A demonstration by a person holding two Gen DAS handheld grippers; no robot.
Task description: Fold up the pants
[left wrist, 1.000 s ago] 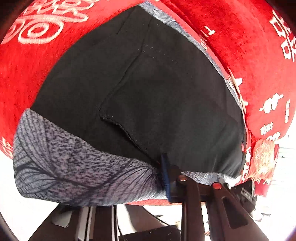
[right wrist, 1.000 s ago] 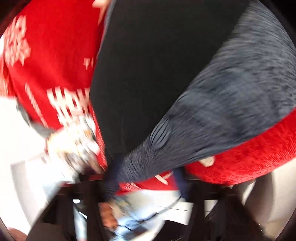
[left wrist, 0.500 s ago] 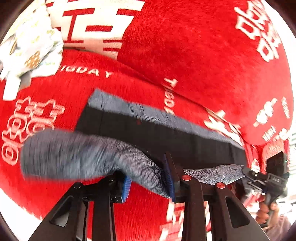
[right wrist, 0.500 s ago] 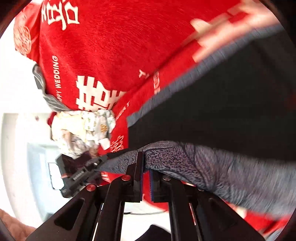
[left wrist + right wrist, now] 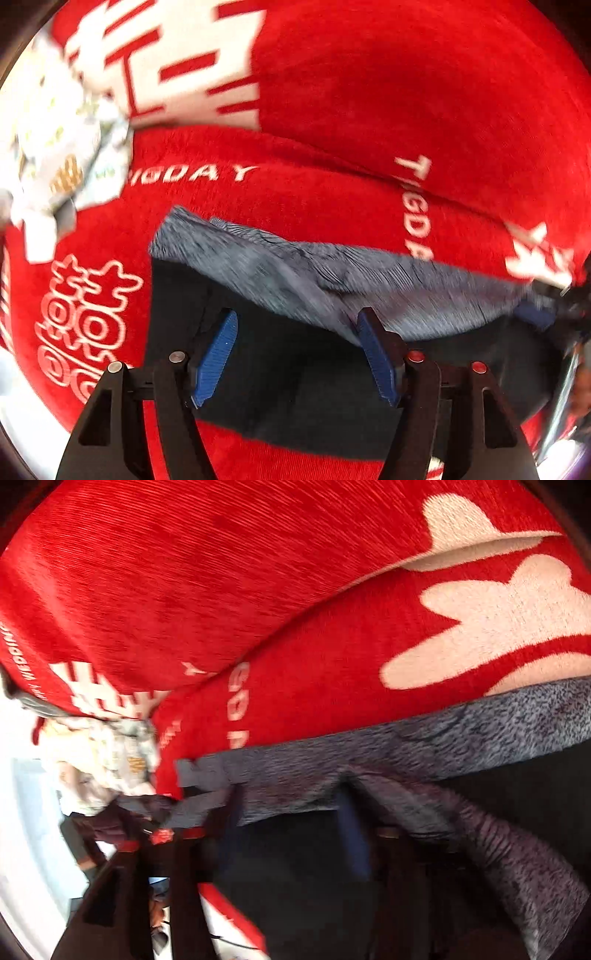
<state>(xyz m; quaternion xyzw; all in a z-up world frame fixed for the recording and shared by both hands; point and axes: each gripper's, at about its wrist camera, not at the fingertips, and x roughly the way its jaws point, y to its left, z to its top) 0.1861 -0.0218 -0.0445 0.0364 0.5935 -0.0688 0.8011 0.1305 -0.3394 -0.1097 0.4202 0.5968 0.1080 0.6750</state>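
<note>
Red blanket (image 5: 369, 92) under pants (image 5: 295, 369), patterned cloth (image 5: 55, 147) nearby; both tongs (image 5: 299, 354) (image 5: 288, 834) spread.

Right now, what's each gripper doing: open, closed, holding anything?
Left gripper: open, holding nothing, fingers spread over the pants.
Right gripper: looks open over the grey waistband; too blurred to be sure.
</note>
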